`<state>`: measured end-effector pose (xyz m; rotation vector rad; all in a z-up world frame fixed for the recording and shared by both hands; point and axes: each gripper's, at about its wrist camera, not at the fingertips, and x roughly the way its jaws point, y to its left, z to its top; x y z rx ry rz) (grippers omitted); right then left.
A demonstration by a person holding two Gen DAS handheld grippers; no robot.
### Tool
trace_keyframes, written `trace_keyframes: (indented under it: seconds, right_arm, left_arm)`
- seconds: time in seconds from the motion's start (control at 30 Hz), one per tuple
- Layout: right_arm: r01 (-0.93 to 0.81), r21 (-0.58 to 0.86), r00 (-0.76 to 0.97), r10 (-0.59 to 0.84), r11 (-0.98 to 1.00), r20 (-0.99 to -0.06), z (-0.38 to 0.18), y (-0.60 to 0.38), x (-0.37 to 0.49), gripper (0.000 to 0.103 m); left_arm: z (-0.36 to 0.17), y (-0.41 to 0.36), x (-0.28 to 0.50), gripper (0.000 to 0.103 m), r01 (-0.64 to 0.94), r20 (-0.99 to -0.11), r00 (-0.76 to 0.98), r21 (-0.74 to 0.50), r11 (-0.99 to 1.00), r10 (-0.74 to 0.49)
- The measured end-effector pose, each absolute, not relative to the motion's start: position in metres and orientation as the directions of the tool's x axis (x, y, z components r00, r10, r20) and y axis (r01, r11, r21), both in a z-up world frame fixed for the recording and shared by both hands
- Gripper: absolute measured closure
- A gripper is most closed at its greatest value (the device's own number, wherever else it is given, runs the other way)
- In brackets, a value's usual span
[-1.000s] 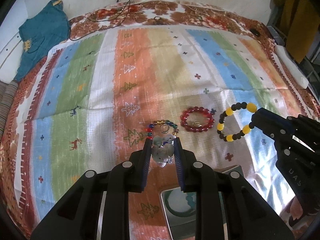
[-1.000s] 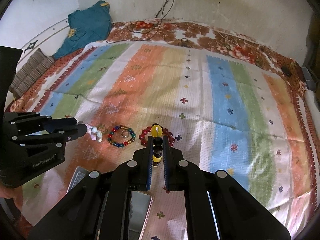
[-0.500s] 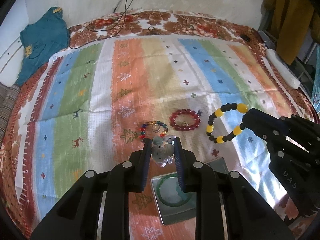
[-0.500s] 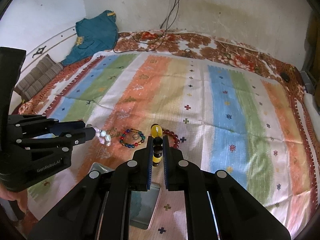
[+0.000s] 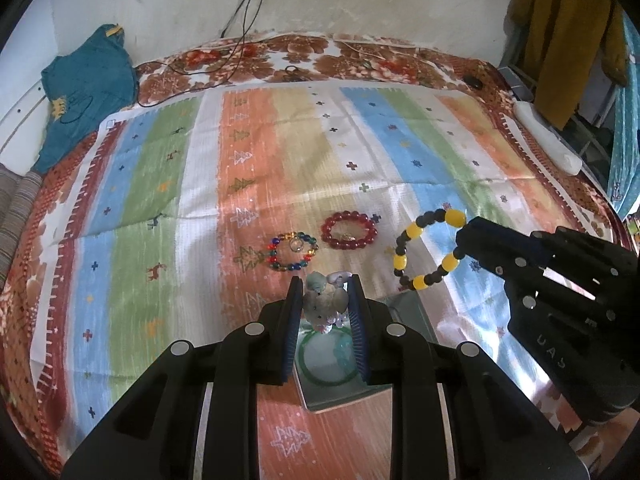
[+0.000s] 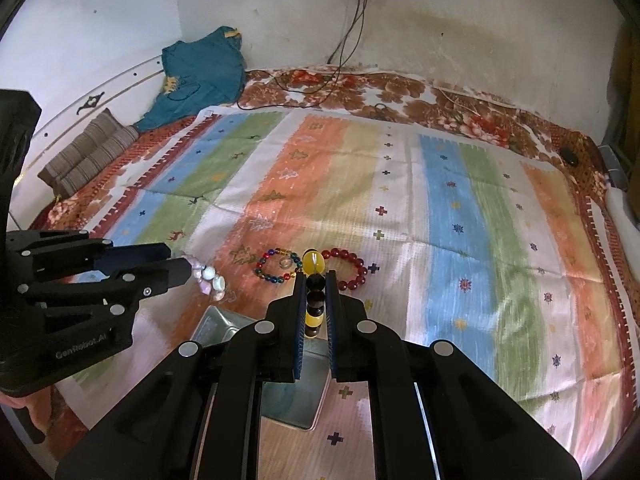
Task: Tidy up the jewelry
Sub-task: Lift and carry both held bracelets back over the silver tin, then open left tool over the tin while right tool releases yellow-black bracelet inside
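My left gripper [image 5: 325, 286] is shut on a pale shell bracelet [image 5: 325, 304], held above a metal tin [image 5: 344, 376] that has a green bangle [image 5: 326, 356] inside. My right gripper [image 6: 315, 280] is shut on a black-and-yellow bead bracelet [image 6: 313, 292], which hangs as a loop [image 5: 430, 249] in the left wrist view. On the striped mat lie a multicoloured bead bracelet [image 5: 293, 251] and a red bead bracelet [image 5: 349, 230], just beyond both grippers. In the right wrist view the left gripper [image 6: 188, 272] holds the shells [image 6: 210, 277] at the left.
The tin [image 6: 294, 392] sits at the mat's near edge under both grippers. A teal garment [image 5: 86, 92] lies far left by the wall, with a striped cushion [image 6: 88, 152] near it. Cables [image 5: 240, 40] run along the far edge. A white bar [image 5: 546, 142] rests at the right.
Both grippers have drawn back and risen with their bracelets, so the tin with the green bangle has come into fuller view beneath them. The bracelets on the mat lie unmoved.
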<state>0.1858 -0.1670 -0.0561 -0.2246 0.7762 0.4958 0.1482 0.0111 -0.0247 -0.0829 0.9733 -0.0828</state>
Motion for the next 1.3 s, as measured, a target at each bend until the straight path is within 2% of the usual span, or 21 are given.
trace_keyframes:
  seconds: [0.7,0.8,0.87,0.93,1.2,1.3]
  right_arm:
    - [-0.525,-0.018,0.6,0.355,0.851,-0.717,-0.06,-0.179,0.149,0.093]
    - [-0.521,-0.04,0.602,0.334,0.853,-0.725,-0.062,-0.179,0.149,0.093]
    - [-0.516,-0.057,0.604,0.316,0.855,-0.731,-0.063,-0.179,0.15,0.089]
    - [-0.497,-0.044,0.608,0.311,0.867,-0.731,-0.062,-0.184,0.154,0.069]
    - [-0.467,-0.025,0.591,0.29,0.884,-0.753,-0.067,-0.19,0.171,0.067]
    - [-0.459,-0.027,0.582,0.278,0.888,-0.764,-0.071,-0.19,0.179,0.063]
  left_arm:
    - [-0.022,0.002,0.113,0.081,0.05,-0.818,0.562,-0.116,0.992,-0.124]
    - [-0.025,0.007,0.111,0.079,0.023,-0.821,0.552,-0.16,0.987,-0.146]
    - [-0.03,0.014,0.113,0.078,-0.014,-0.832,0.538,-0.173,0.985,-0.138]
    - [-0.032,0.02,0.115,0.078,-0.038,-0.835,0.538,-0.164,0.986,-0.118]
    - [-0.036,0.036,0.124,0.078,-0.094,-0.842,0.533,-0.157,0.983,-0.083]
    - [-0.041,0.035,0.129,0.076,-0.096,-0.85,0.524,-0.133,0.986,-0.063]
